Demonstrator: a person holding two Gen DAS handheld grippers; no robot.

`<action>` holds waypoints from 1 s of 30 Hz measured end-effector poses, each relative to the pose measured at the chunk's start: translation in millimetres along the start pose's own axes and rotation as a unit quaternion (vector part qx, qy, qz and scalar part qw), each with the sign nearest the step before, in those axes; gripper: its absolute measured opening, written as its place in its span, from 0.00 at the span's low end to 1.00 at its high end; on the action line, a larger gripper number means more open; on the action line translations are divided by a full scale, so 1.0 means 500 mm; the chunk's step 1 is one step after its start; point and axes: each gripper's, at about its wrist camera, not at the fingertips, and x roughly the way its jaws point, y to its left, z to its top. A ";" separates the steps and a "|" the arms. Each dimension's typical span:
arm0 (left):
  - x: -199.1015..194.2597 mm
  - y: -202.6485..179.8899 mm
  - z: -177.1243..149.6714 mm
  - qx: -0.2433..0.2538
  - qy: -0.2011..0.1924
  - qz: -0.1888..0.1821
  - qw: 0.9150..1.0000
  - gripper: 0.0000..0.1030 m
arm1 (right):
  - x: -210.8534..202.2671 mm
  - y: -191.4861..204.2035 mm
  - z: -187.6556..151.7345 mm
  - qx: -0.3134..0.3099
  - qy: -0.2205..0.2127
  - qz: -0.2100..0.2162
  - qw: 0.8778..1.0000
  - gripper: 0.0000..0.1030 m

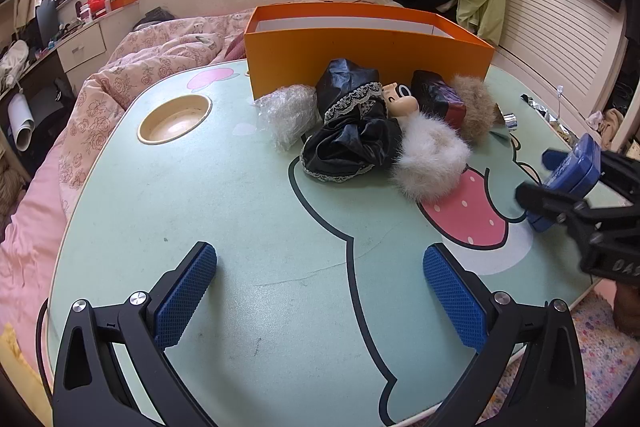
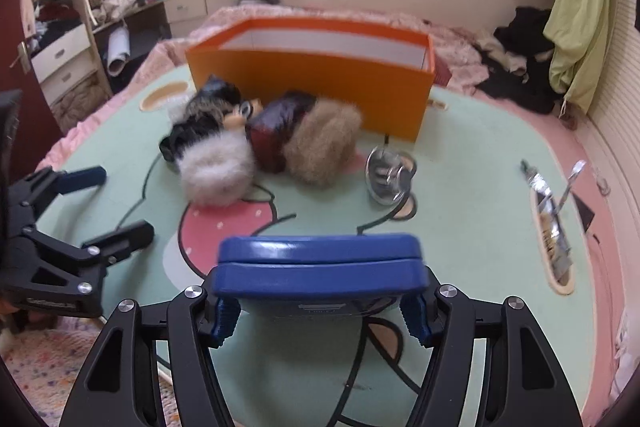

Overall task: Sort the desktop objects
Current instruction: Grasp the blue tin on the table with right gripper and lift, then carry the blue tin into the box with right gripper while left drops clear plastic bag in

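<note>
Right fingers [image 2: 320, 311] pinch the blue case [image 2: 320, 263] just above the desk [image 2: 460, 227]; left fingers [image 1: 320, 291] hang spread and empty. Keep the case level, lift it clear of the plush pile, and release only once inside the orange box [image 2: 312, 83].

Only a scrap of lettering shows: pale capitals, seemingly "DA", on the black body of the right gripper [image 1: 560, 183], cut off at the picture's edge. A raised mark on the blue case [image 2: 320, 263] is too blurred to read.
</note>
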 end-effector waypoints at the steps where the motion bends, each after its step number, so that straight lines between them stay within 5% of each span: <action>1: 0.000 0.000 0.000 0.000 0.000 0.000 1.000 1.00 | 0.005 -0.003 0.000 0.001 0.001 -0.001 1.000 0.71; 10: -0.001 -0.001 -0.001 0.002 -0.001 0.001 1.000 1.00 | 0.006 -0.013 -0.004 0.007 0.000 -0.004 1.000 0.85; 14: -0.001 -0.001 -0.001 0.002 -0.001 0.001 1.000 1.00 | 0.011 -0.011 -0.005 0.006 0.008 -0.005 1.000 1.00; 25: -0.005 0.003 -0.001 -0.002 0.001 0.001 1.000 1.00 | 0.013 -0.010 -0.005 0.007 0.011 -0.003 1.000 1.00; 30: -0.036 0.036 0.038 -0.027 -0.040 -0.013 0.999 0.96 | 0.017 -0.008 -0.008 0.005 0.013 -0.001 1.000 1.00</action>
